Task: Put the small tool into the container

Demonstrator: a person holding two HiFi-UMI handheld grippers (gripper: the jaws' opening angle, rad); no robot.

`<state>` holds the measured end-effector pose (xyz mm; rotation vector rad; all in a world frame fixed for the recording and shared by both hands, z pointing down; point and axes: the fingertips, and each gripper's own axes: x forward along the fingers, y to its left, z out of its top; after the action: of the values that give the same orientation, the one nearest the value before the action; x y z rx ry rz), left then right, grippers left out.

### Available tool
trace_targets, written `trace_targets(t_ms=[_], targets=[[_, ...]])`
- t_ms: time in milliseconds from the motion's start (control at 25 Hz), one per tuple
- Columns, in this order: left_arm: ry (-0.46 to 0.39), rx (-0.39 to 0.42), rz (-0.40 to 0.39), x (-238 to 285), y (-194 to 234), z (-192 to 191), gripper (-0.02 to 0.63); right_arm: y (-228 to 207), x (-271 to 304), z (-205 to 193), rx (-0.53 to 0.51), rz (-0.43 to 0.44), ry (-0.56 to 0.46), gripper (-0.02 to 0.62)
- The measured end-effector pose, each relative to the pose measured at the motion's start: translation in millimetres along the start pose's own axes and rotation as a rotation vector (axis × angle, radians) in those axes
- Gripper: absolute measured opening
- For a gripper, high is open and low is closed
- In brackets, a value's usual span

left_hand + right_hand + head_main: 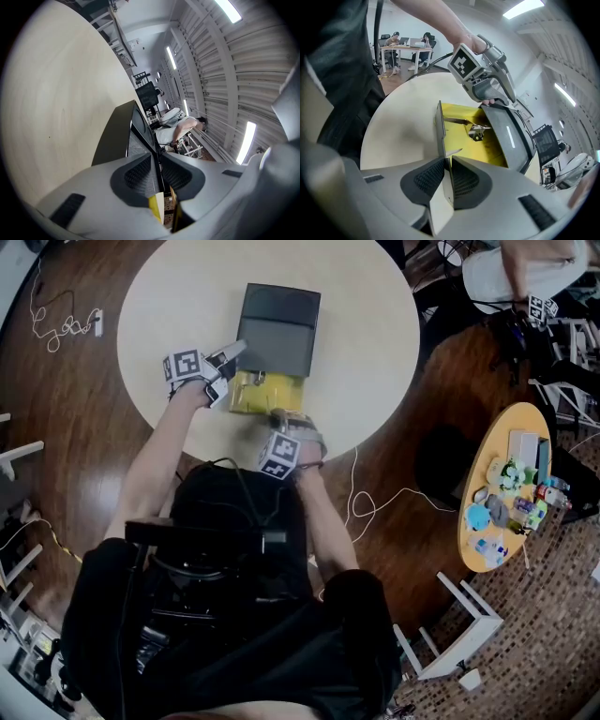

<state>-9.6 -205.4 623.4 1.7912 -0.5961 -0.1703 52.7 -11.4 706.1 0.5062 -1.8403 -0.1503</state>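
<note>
Head view, item record. Round cream-coloured counter, set on a dark wooden floor. On it stands one dark grey rectangular container, with its lid opened away from the person and its yellow-lined tray exposed on the near side.

Left gripper: the fingers are closed to a narrow gap on a thin dark edge of the container. In the right gripper view this is seen to be the lid, which is held propped open.

Right gripper: the fingers are pinched on the pale near wall of the tray, by which the container is steadied. Nothing else is between them.

Small silvery metal tool: seen lying loose on the yellow lining inside the tray, near the lid and apart from both grippers. A thin bright strip lies just beside it; whether it belongs to the tool cannot be told.

Step in hand: the placing is judged done, since the tool lies within the container and is gripped by neither gripper — only the container itself is being held.

Next move, as judged: the lid is to be lowered over the tray by the left gripper while the near wall is braced, then both grips released. Care is called for that the tool is not caught under the lid rim and that the light container is not dragged across the counter.
</note>
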Motion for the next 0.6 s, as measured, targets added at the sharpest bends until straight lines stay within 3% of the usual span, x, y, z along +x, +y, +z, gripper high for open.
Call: trace_targets(t_ms=[480,600], targets=[[-0.004,0.009,0.003,0.6,0.8,2.2,0.063,-4.6,2.3,-0.4,0.034,0.035,0.013,0.065],[-0.005,0.007,0.005,-0.2,0.9,1.4,0.063,-3.5,0.3,6.6,-0.027,0.037,0.027,0.083]])
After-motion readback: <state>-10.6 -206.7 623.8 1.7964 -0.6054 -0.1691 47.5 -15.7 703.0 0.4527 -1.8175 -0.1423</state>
